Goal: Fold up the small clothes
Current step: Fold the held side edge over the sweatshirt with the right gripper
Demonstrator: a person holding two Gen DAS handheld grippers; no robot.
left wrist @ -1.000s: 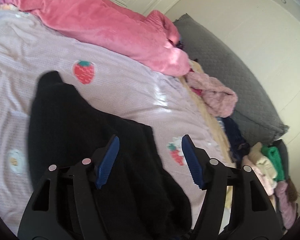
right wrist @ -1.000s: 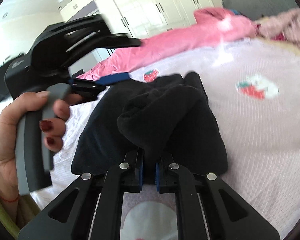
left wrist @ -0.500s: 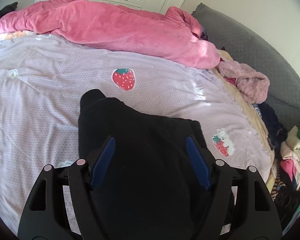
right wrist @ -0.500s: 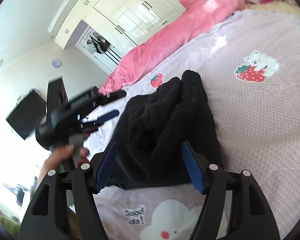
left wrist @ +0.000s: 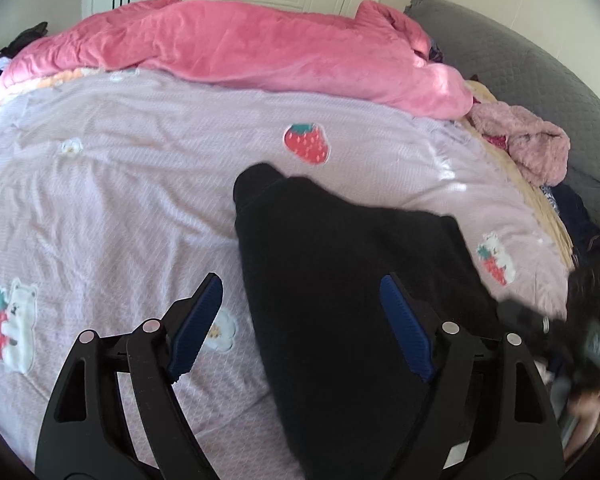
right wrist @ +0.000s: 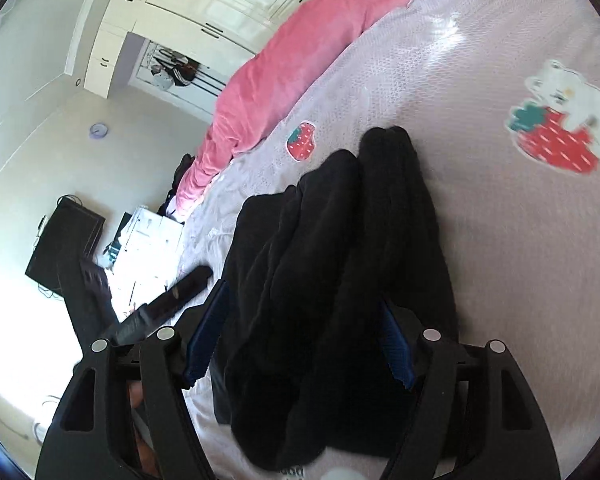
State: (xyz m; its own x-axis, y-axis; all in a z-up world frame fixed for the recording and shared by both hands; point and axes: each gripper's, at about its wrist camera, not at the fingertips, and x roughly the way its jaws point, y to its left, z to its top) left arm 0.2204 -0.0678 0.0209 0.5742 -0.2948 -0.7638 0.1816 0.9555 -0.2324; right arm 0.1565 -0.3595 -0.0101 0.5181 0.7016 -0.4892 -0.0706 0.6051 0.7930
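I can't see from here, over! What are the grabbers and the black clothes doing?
Left gripper open, jaws just widened. Right gripper open, nothing pinched. Black garment bunched on lilac bedspread. Nothing in the way.

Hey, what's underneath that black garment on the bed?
The black garment lies on the lilac bedspread, printed with strawberries and bears. Whatever print or item sits directly beneath it is covered.

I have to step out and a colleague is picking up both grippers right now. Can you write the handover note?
Left gripper: open, jaws have just been opening, pads clear of the cloth.
Right gripper: open, just let go; black garment lies between its pads, not pinched.
The garment lies bunched in long folds on the lilac bedspread, near the strawberry patch.
Done: one fold laid over.
Left: probably flatten and fold again; more clothes wait along the bed's edge.
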